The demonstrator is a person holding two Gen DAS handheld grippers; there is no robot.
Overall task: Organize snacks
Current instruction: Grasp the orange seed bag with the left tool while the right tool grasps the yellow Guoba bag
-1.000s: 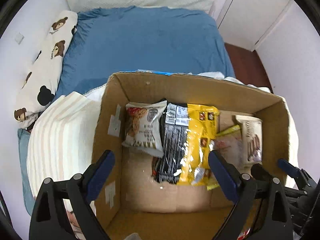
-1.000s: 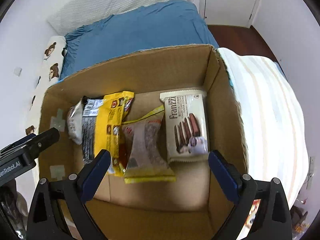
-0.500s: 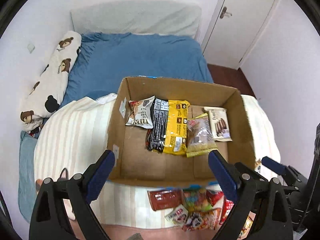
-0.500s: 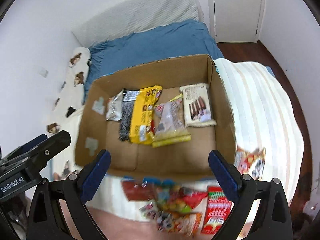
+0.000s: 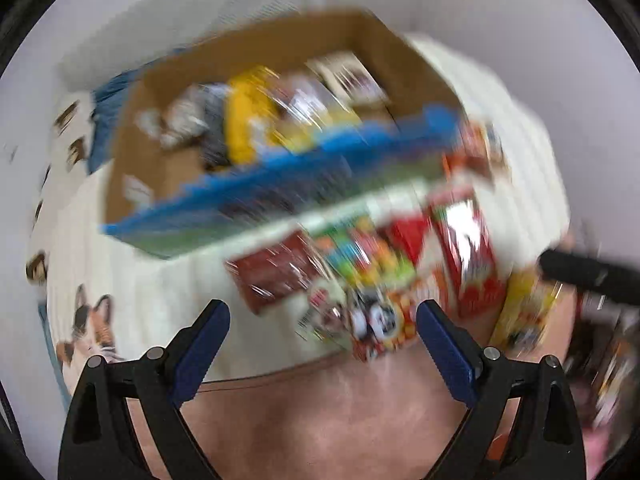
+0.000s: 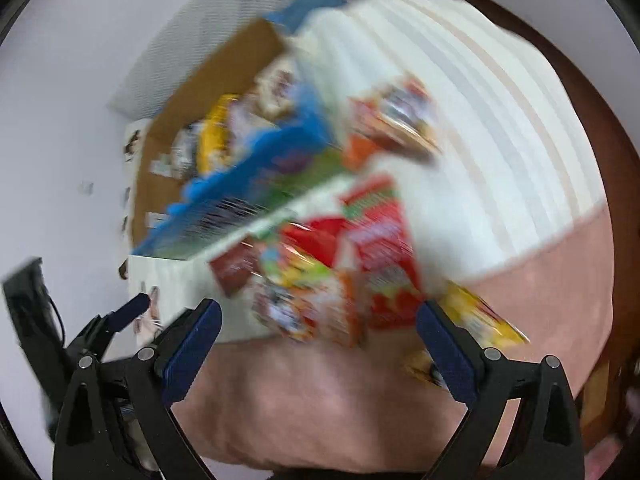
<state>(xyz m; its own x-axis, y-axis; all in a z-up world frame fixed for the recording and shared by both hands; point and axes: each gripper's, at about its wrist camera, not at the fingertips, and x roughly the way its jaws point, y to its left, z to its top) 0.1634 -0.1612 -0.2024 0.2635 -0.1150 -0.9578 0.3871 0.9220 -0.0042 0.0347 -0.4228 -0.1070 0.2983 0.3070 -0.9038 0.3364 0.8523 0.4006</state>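
Note:
Both views are blurred by motion. A cardboard box (image 5: pixel 160 160) (image 6: pixel 224 76) with a blue printed front holds several snack packs, a yellow pack (image 5: pixel 248 120) among them. In front of the box a pile of loose snack packs (image 5: pixel 360 280) (image 6: pixel 340 272) lies on the striped blanket. My left gripper (image 5: pixel 322 328) hangs open above the near edge of that pile, nothing between its fingers. Just as wide stands my right gripper (image 6: pixel 320 324), open and empty over the same pile. A yellow pack (image 6: pixel 480 316) lies by its right finger.
The striped cream blanket (image 6: pixel 480 120) covers the bed; a pink band (image 5: pixel 320 408) runs along its near edge. The other gripper's black arm shows at the right edge (image 5: pixel 592 272) of the left view, and at the lower left (image 6: pixel 120 316) of the right view.
Both grippers have pulled back from over the box toward the near edge of the bed and rolled. The loose snack pile now lies between their fingers' view. Jaws stayed wide.

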